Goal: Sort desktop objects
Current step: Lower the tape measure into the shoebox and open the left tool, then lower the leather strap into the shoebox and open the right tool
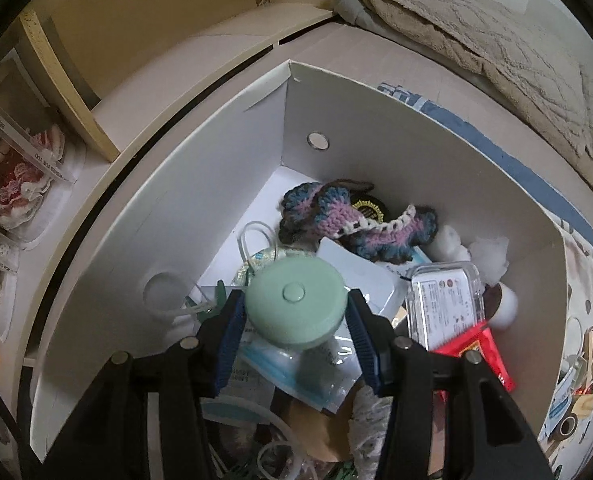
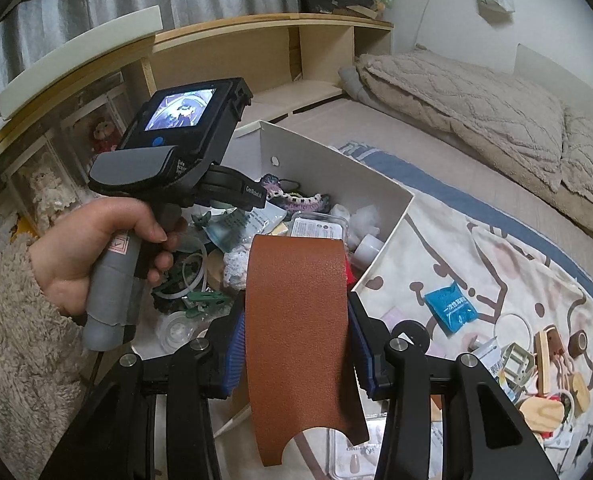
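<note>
Between the blue pads of the left gripper (image 1: 294,330) sits a round mint-green case (image 1: 294,308), low inside the white box (image 1: 376,128). Whether the pads press it or have let go cannot be told from the left wrist view. Under the case lies a bagged blue face mask (image 1: 280,364). Beyond it toward the box's far corner lies a crocheted blue and purple piece (image 1: 336,224), and beside it toward the patterned cloth (image 2: 456,248) stand a clear plastic case with a label (image 1: 444,304) and a red packet (image 1: 480,352).

Outside the box, over its near end, the right gripper (image 2: 296,344) pinches a curved brown leather piece (image 2: 296,320) upright. This leather hides part of the box's contents in the right wrist view. A hand (image 2: 96,248) with a fuzzy sleeve (image 2: 12,340) grips the left gripper's handle above the box. Well clear of the box on the cloth lie a blue sachet (image 2: 450,306) and small wooden bits (image 2: 552,380).
</note>
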A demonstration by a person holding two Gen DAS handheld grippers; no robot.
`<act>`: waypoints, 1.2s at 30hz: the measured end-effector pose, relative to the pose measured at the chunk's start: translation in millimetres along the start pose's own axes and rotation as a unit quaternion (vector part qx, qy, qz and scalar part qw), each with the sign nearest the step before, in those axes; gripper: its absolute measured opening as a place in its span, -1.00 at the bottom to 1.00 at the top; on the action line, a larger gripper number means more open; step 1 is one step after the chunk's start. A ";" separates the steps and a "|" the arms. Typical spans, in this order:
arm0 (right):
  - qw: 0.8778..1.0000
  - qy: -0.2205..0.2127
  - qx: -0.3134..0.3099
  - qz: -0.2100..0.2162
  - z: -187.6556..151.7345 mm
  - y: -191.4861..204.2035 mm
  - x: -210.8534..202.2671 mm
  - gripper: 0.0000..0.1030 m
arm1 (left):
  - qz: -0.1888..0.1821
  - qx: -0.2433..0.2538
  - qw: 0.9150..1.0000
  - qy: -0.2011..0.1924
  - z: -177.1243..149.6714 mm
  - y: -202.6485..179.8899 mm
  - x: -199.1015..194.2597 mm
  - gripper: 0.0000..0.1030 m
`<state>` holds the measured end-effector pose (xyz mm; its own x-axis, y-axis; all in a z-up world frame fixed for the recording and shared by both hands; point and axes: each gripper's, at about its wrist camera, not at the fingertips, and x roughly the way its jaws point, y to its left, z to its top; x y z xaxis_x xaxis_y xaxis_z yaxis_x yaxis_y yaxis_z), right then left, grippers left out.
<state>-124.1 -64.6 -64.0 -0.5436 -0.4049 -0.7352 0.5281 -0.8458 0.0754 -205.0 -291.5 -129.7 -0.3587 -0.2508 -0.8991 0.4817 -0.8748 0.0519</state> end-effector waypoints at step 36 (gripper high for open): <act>0.989 -0.002 -0.106 0.102 6.0 65.3 24.2 -0.11 | -0.022 0.000 0.973 -0.231 -42.7 65.1 -206.1 0.46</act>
<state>-106.6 -131.7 -72.8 -0.4135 -0.5610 -0.7172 0.7517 -0.6548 0.0788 -65.6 -279.0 40.3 -0.7008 -0.3718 -0.6088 0.4566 -0.8895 0.0176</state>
